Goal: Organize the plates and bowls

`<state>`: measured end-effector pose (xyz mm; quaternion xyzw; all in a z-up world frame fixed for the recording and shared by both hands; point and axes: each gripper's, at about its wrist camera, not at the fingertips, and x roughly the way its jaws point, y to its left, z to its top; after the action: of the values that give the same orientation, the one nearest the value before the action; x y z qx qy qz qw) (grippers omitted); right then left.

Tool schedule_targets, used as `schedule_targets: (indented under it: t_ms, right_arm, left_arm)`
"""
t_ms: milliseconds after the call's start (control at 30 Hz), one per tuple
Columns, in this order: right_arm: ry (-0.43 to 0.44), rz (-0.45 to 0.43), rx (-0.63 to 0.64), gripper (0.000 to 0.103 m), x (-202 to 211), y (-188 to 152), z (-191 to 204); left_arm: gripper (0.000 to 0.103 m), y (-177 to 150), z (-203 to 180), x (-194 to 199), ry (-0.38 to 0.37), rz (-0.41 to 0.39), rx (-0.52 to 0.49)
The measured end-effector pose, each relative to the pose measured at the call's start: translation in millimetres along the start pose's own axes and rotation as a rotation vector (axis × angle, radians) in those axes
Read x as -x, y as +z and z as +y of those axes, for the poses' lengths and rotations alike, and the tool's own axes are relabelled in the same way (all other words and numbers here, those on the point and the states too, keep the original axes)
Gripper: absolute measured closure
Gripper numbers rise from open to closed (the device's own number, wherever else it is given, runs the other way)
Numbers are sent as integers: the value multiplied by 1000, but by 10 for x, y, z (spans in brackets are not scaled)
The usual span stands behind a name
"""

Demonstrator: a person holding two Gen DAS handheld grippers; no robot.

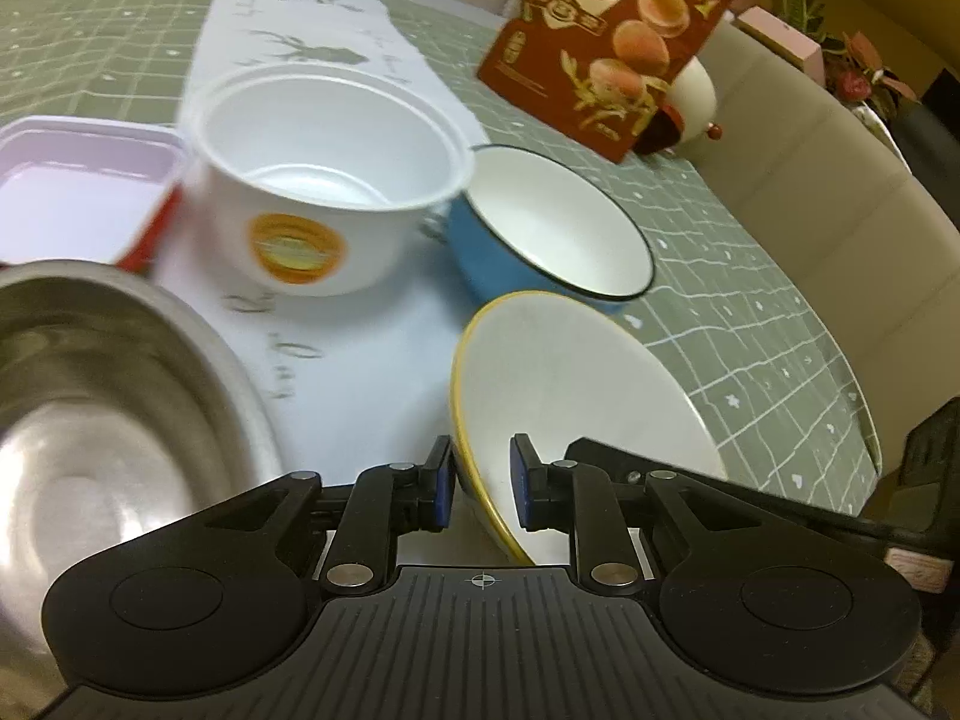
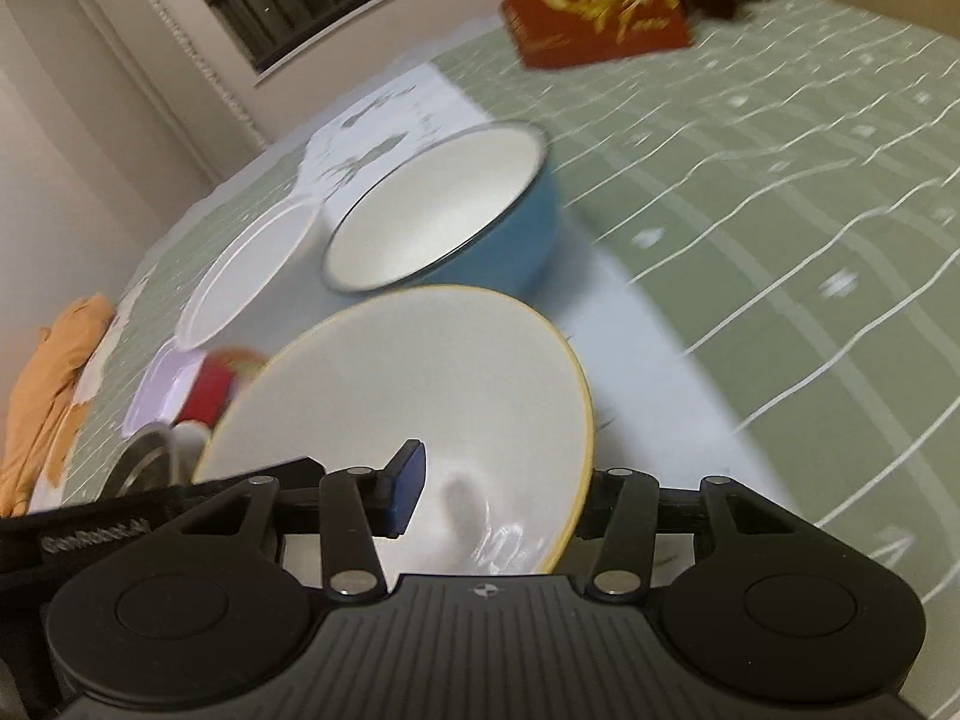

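A white bowl with a yellow rim (image 1: 576, 384) is tilted up above the table, and both grippers are on it. My left gripper (image 1: 483, 486) straddles the near rim, one pad (image 1: 443, 489) against the outer wall and the other inside the bowl, shut on it. In the right wrist view the same bowl (image 2: 408, 384) fills the middle. My right gripper (image 2: 501, 489) is shut on its edge, with one pad (image 2: 408, 489) inside and the other finger hidden behind the rim. A blue enamel bowl (image 1: 558, 222) (image 2: 444, 210) stands just beyond.
A white plastic tub with an orange label (image 1: 324, 174), a steel bowl (image 1: 108, 408) and a pink-lidded box (image 1: 78, 180) stand to the left. A quail-egg carton (image 1: 612, 42) stands at the back. The green checked tablecloth (image 2: 780, 228) stretches right. An orange cloth (image 2: 48, 396) lies far left.
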<state>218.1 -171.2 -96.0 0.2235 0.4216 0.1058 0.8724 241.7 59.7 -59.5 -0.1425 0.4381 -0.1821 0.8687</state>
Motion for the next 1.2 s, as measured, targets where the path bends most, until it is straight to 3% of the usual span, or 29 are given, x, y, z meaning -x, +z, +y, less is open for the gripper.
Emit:
schedule_targets:
  t_ms: [333, 633, 800, 1200]
  right_arm:
    - [-44, -49, 53, 55, 61, -178, 273]
    - [-32, -33, 41, 55, 82, -232, 332]
    - [-30, 12, 22, 56, 37, -250, 282]
    - [-26, 19, 46, 56, 9, -327, 370]
  left_arm:
    - [82, 116, 150, 323, 29, -53, 2]
    - [82, 126, 107, 246, 99, -41, -20]
    - [82, 149, 83, 181, 84, -20, -27]
    - [82, 182, 105, 139, 95, -17, -35]
